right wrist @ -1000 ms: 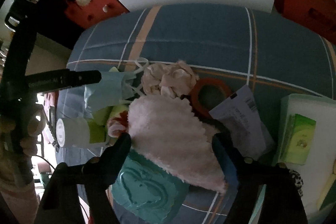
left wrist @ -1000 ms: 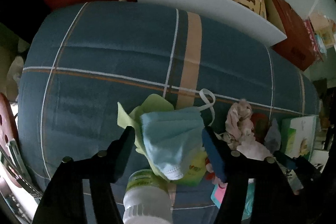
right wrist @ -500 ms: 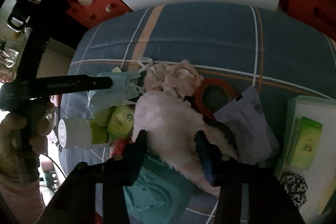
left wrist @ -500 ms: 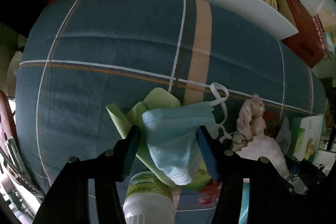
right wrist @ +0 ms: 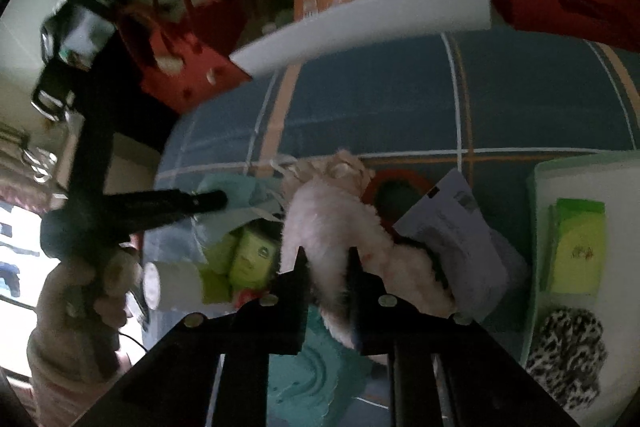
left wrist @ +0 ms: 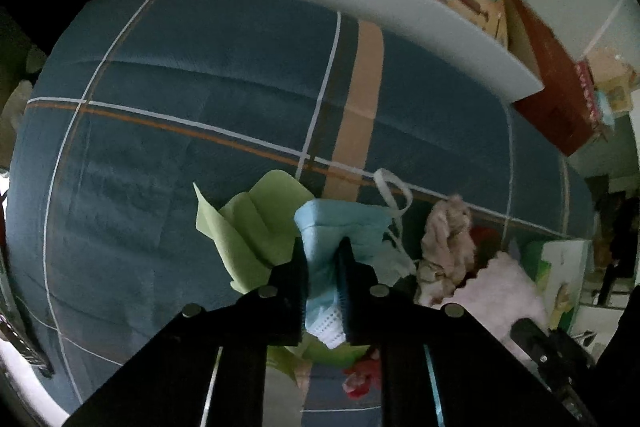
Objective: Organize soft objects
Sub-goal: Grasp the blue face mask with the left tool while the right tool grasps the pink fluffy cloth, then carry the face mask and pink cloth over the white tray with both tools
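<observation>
My left gripper (left wrist: 322, 259) is shut on a light blue face mask (left wrist: 340, 227) with white ear loops, above the blue plaid bedspread (left wrist: 180, 131). A green cloth (left wrist: 252, 227) lies just left of the mask. My right gripper (right wrist: 325, 261) is shut on a fluffy pink cloth (right wrist: 320, 219), lifted a little over the pile. A crumpled beige-pink fabric (right wrist: 340, 167) lies behind it and shows in the left wrist view (left wrist: 444, 239) too. The left gripper (right wrist: 216, 201) with the mask (right wrist: 236, 191) shows in the right wrist view.
A red ring (right wrist: 400, 183), a paper slip (right wrist: 452, 219), a teal item (right wrist: 316, 379), a white bottle (right wrist: 172, 285) and green packets (right wrist: 252, 259) lie in the pile. A white tray (right wrist: 540, 219) at right holds a spotted cloth (right wrist: 564, 355). A white board (left wrist: 400, 27) and red boxes (left wrist: 552, 83) line the far edge.
Both grippers have closed: the left one on the blue mask, the right one on the pink fluffy cloth. Both views have tilted upward a little.
</observation>
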### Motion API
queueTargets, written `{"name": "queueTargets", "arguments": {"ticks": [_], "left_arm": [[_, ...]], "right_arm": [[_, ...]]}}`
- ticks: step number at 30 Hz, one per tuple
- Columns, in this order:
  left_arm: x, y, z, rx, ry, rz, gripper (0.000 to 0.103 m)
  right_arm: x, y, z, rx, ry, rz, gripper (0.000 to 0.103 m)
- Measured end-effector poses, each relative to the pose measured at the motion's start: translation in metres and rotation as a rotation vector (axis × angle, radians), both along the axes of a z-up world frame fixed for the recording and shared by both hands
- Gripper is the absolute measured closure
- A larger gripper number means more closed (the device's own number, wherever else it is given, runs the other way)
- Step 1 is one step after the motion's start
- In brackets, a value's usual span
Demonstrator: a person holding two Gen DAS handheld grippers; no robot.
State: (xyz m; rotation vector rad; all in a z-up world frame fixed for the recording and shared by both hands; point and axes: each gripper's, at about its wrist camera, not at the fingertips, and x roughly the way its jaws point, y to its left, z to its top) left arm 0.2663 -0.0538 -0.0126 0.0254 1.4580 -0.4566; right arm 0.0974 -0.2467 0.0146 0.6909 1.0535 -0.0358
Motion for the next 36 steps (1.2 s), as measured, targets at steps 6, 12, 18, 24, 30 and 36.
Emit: {"name": "queueTargets", "arguments": {"ticks": [6, 12, 18, 24, 30, 36], "left_arm": [[-0.026, 0.012, 0.015, -0.090, -0.076, 0.065, 0.092], [-0.062, 0.029, 0.037, -0.211, -0.188, 0.168, 0.092], [-0.096, 0.033, 0.046, -0.277, -0.242, 0.276, 0.092], [-0.121, 0.024, 0.060, -0.286, -0.335, 0.307, 0.092], [-0.140, 0.022, 0.091, -0.334, -0.444, 0.285, 0.092], [-0.155, 0.009, 0.110, -0.369, -0.496, 0.243, 0.092]], "right_arm": [[-0.024, -0.001, 0.019, 0.009, -0.111, -0.089, 0.088], [-0.037, -0.003, 0.032, -0.023, -0.176, -0.129, 0.088], [-0.045, -0.004, 0.051, -0.033, -0.245, -0.128, 0.088], [-0.063, -0.006, 0.078, -0.056, -0.325, -0.146, 0.088], [-0.087, -0.017, 0.101, -0.081, -0.396, -0.192, 0.088], [-0.111, -0.039, 0.110, -0.116, -0.413, -0.265, 0.088]]}}
